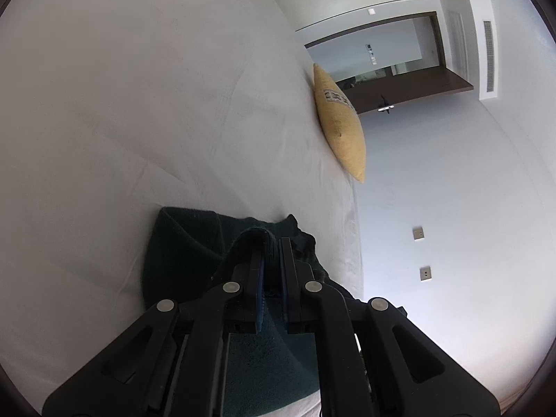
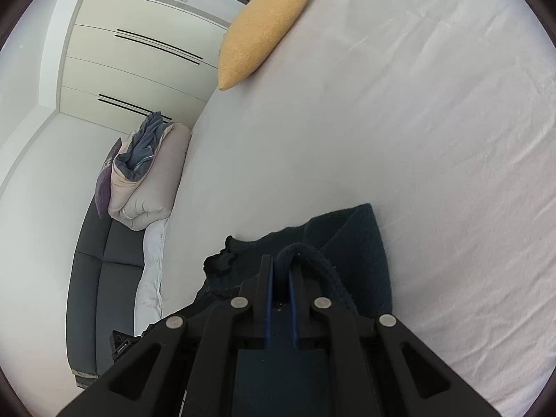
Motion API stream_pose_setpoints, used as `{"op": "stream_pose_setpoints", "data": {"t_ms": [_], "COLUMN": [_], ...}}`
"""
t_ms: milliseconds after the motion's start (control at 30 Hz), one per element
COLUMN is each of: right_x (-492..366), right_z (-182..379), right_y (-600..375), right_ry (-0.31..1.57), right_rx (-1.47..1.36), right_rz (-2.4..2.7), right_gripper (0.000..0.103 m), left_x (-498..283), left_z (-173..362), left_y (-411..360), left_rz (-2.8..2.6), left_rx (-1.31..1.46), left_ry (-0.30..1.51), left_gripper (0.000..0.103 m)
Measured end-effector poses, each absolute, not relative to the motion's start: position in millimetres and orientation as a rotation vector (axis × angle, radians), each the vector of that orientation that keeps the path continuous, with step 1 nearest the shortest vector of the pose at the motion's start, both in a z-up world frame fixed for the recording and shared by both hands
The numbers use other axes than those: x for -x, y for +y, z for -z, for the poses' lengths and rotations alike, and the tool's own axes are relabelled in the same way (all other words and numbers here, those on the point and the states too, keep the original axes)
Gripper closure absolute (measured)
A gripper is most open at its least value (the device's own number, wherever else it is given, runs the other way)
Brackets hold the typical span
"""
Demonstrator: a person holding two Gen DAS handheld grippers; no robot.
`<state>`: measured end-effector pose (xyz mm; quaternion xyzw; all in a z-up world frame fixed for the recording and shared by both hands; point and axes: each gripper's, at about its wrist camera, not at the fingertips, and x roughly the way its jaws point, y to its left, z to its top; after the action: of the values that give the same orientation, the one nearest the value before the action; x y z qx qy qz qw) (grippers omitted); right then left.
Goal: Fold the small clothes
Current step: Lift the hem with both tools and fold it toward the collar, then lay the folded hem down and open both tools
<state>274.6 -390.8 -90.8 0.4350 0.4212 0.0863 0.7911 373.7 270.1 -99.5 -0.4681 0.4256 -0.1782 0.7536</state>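
Observation:
A small dark green knit garment (image 1: 187,243) lies on the white bed sheet (image 1: 121,121). My left gripper (image 1: 271,243) is shut on a thick edge of it, which loops over the left finger. In the right wrist view the same garment (image 2: 354,243) lies on the sheet (image 2: 417,121). My right gripper (image 2: 281,264) is shut on another edge, and a rolled hem curves over the right finger. Both grippers hold the cloth lifted a little off the bed. The part beneath the grippers is hidden.
A yellow cushion (image 1: 342,125) lies near the bed's edge, and it also shows in the right wrist view (image 2: 264,27). A dark sofa (image 2: 100,267) with a folded duvet (image 2: 146,180) stands beside the bed. A wardrobe (image 2: 139,52) and a dark open door (image 1: 399,87) are beyond.

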Motion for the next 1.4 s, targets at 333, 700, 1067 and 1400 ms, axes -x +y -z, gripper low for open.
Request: {"op": "stream_pose_setpoints", "data": {"t_ms": [333,700,1067,1400], "right_x": [-291.3,-258.1,-268.8,-270.0], "right_z": [122.9,80.8,74.0,125.8], "right_y": [-411.9,-408.4,-283.6,-363.7], "right_ry": [0.864,0.748,0.911,0.863], "right_rx": [-1.083,-0.943,-0.601,-0.872], "right_rz": [-0.104,-0.049,-0.283,-0.135], "right_gripper": [0.077,0.047,0.047,0.103], "left_x": [-441.2,-427.3,-414.0,-401.5], "left_z": [181.3,136.0,109.7,171.7], "left_y": [256.8,297.6,155.3,176.3], "left_rz": [0.275,0.266,0.376,0.284], "left_rx": [1.086,1.102,0.578,0.604], "left_ry": [1.055,0.89,0.964,0.957], "left_gripper": [0.096,0.01,0.01,0.048]}}
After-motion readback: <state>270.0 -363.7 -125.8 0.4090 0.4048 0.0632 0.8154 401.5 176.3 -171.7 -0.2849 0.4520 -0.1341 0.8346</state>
